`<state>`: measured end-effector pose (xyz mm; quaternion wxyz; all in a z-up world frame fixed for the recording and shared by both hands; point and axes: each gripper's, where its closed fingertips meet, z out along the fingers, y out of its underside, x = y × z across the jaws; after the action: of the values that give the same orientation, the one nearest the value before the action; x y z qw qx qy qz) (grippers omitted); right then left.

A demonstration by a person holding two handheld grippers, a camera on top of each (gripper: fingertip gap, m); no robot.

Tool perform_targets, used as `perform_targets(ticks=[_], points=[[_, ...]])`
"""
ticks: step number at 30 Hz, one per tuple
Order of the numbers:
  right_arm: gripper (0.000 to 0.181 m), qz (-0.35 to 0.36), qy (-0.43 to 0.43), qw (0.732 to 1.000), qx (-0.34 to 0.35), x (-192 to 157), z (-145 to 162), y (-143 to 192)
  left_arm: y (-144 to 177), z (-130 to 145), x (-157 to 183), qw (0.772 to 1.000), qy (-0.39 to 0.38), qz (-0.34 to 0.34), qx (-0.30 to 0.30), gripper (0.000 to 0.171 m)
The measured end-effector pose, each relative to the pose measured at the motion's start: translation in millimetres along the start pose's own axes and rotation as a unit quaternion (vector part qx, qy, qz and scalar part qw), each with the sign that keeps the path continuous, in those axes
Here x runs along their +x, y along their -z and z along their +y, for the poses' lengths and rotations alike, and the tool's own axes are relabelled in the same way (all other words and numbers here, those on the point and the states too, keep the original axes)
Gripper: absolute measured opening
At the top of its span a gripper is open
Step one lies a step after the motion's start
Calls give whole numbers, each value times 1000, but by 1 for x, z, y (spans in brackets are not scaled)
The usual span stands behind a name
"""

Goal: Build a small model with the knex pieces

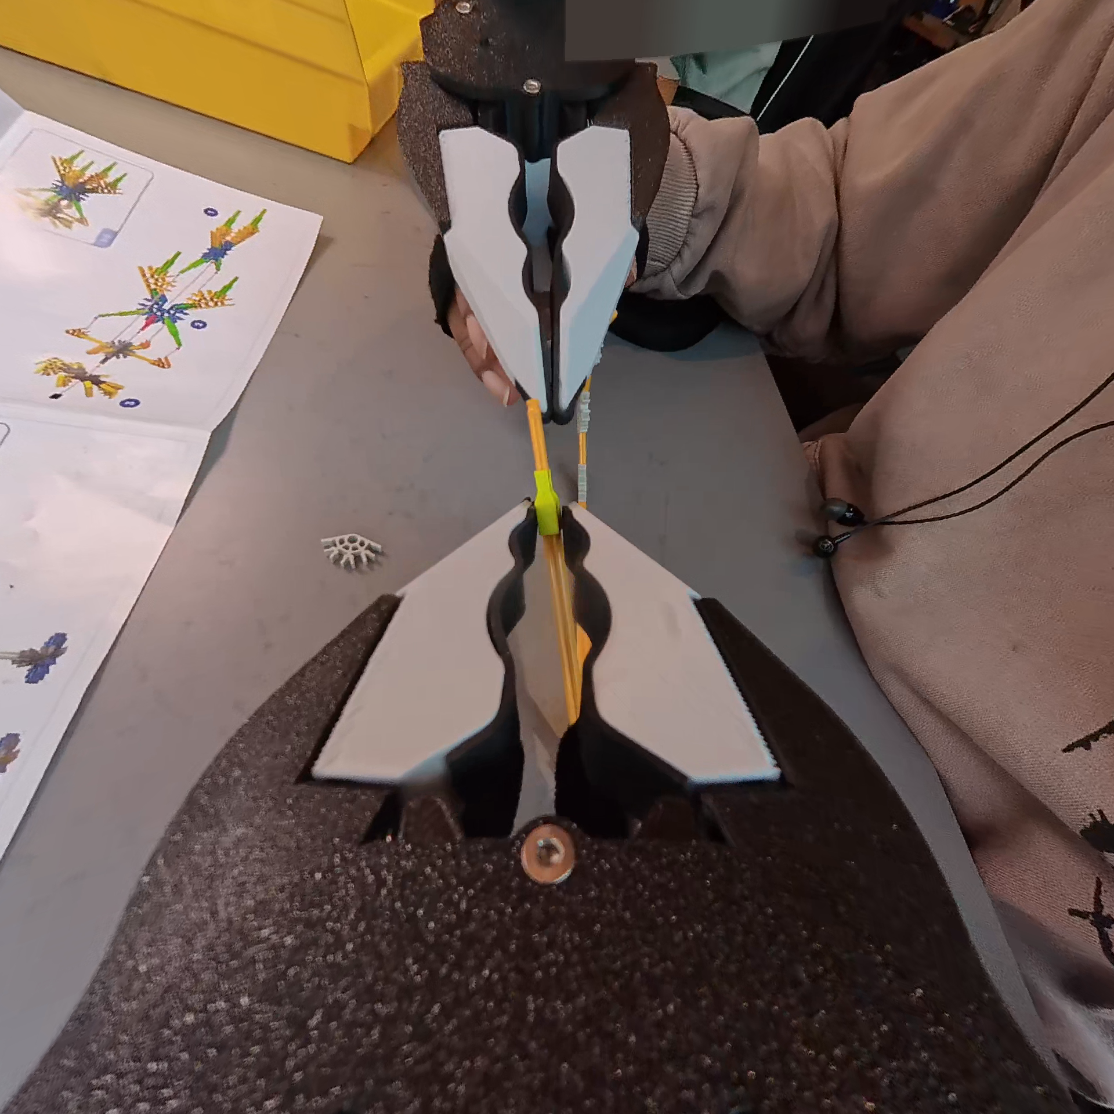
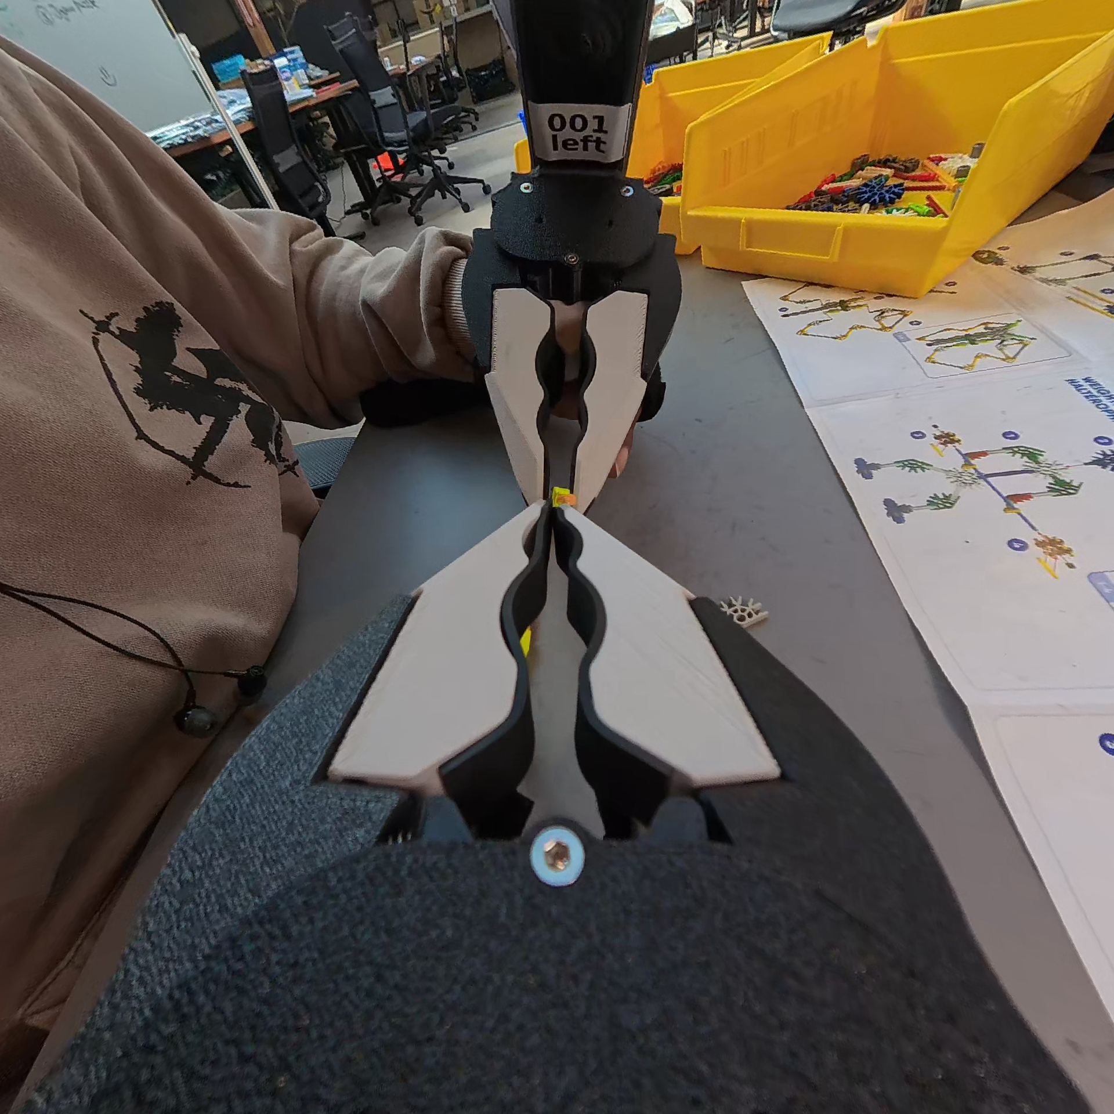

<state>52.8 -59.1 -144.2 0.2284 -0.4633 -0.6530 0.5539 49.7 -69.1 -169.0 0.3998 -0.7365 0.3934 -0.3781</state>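
Yellow rod [image 1: 538, 449] with lime-green connector [image 1: 547, 509] spans gap between both tools, above desk [image 1: 361, 470] near person-side edge. Left hand-held gripper [image 1: 548, 512] closed on connector; second yellow rod runs back between its fingers. Right hand-held gripper [image 1: 551, 413] pinched tight on rod's far end. Rod seated in connector; small assembly only. White snowflake connector [image 1: 352, 550] loose on desk, instruction sheet [image 1: 181, 289] beside, yellow bin [image 1: 241, 60] at far edge.

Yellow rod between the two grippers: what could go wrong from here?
1. The thin yellow plastic rod is clamped by both the left gripper and the right gripper; misaligned pushing may bend it.
2. The lime-green clip connector sits at the fingertips and could slip.
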Motion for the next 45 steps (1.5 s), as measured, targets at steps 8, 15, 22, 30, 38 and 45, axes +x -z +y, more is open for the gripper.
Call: perform_targets(ticks=[8, 15, 22, 30, 38, 45], points=[[17, 7, -8, 1000, 18, 2, -6, -4, 0, -6, 0, 1000, -20, -17, 8, 6], [2, -90, -60, 992, 60, -24, -22, 1, -1, -21, 21, 997, -53, 21, 49, 6], [1, -349, -156, 914, 134, -86, -41, 9, 0, -39, 56, 982, -139, 65, 107, 6], [2, -27, -49, 993, 100, 9, -28, 15, 12, -30, 8, 997, -37, -11, 71, 6], [2, 223, 32, 967, -115, 78, 34, 20, 13, -20, -14, 997, 31, -29, 65, 6], [10, 217, 32, 969, -112, 75, 33, 22, 9, -11, -18, 998, 42, -31, 44, 6]])
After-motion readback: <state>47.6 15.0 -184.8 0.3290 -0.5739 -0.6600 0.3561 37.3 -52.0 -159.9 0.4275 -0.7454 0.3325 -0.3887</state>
